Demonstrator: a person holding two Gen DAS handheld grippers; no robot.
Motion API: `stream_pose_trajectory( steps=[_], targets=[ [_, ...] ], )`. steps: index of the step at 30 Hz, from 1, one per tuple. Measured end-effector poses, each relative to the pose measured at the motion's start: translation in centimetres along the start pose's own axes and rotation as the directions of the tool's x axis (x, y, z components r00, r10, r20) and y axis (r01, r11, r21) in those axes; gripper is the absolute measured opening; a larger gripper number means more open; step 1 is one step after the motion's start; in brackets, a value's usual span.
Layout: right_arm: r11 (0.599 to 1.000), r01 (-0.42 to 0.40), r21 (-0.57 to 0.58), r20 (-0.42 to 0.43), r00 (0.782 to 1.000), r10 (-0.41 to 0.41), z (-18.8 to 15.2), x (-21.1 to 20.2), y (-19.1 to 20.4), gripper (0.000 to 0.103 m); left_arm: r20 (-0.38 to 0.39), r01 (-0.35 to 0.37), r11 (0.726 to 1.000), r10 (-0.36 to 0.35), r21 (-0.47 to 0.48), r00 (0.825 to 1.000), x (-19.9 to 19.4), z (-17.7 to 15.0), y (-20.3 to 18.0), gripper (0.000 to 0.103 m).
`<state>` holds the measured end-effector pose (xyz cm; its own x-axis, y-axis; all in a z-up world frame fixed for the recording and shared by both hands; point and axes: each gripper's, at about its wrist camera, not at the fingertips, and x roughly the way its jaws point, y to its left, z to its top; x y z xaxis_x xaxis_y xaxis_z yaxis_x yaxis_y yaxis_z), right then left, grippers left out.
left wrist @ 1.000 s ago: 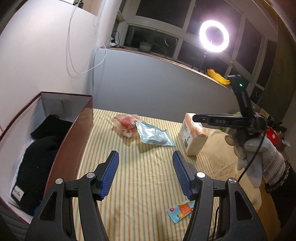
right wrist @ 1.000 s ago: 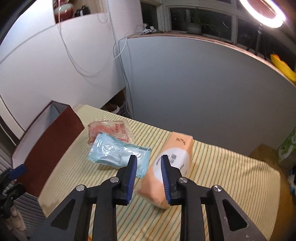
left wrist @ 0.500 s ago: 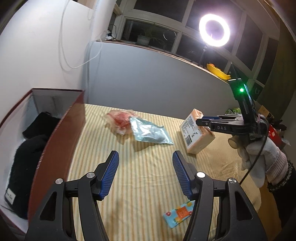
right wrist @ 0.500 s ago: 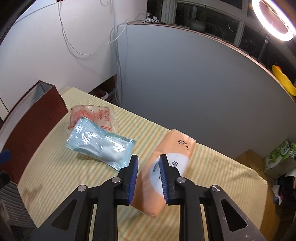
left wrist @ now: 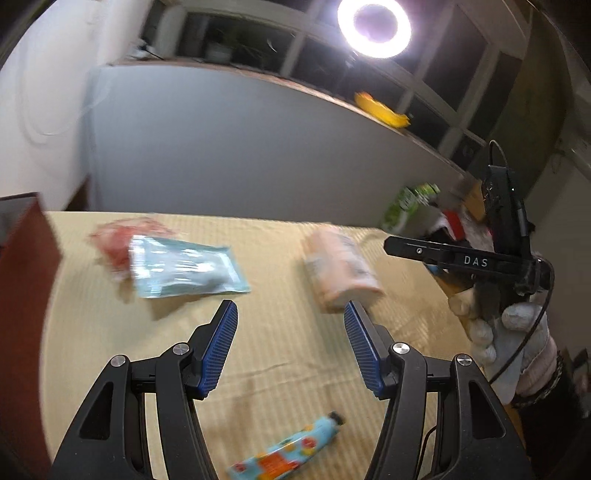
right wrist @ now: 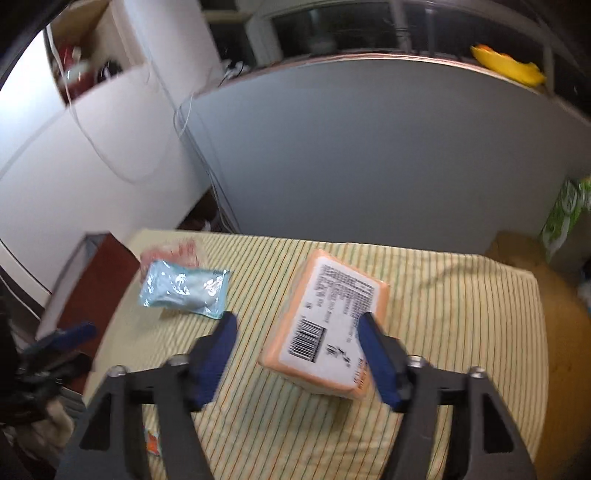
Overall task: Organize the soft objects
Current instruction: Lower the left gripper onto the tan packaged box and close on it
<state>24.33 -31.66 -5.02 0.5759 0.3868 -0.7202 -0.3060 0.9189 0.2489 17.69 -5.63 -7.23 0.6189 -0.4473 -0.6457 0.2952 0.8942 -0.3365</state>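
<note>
- ring light (left wrist: 373, 27) blazing away up top, pretty much the brightest thing in the room
- dark window panes (left wrist: 321, 62) run in a row behind it, looks like night out there
- a wooden ledge (left wrist: 295, 83) runs under the windows, with something yellow (right wrist: 508, 63) sitting on it
- plain grey panel (right wrist: 369, 155) stands behind the table, with a white wall (right wrist: 92, 155) off to the left
- white cables (right wrist: 110, 162) dangle down that white wall
- the table has a yellow striped cloth (right wrist: 461, 317) over it
- a green and white pack (right wrist: 565, 206) sits off past the right edge, with blurry clutter near it
</note>
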Motion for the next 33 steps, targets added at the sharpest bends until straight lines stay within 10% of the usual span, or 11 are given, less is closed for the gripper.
stream_pose_trajectory(
  steps=[12,24,33],
  targets=[
    [0.972,-0.125,0.197,0.038,0.992,0.12,-1.8,1.5,-6.2,0.066,-0.145,0.072,0.996,-0.064,0.051,0.987,8.5,1.9,-3.5,0.067],
    [0.961,-0.165,0.222,-0.003,0.985,0.17,-1.5,4.8,-7.3,0.066,-0.253,-0.043,0.974,0.101,0.225,0.962,14.4,2.9,-6.1,0.074],
    [0.958,-0.174,0.227,-0.07,0.978,0.195,-0.9,7.3,-6.9,0.066,-0.289,0.001,0.977,0.062,0.214,0.955,15.6,3.0,-6.8,0.075]
  ],
)
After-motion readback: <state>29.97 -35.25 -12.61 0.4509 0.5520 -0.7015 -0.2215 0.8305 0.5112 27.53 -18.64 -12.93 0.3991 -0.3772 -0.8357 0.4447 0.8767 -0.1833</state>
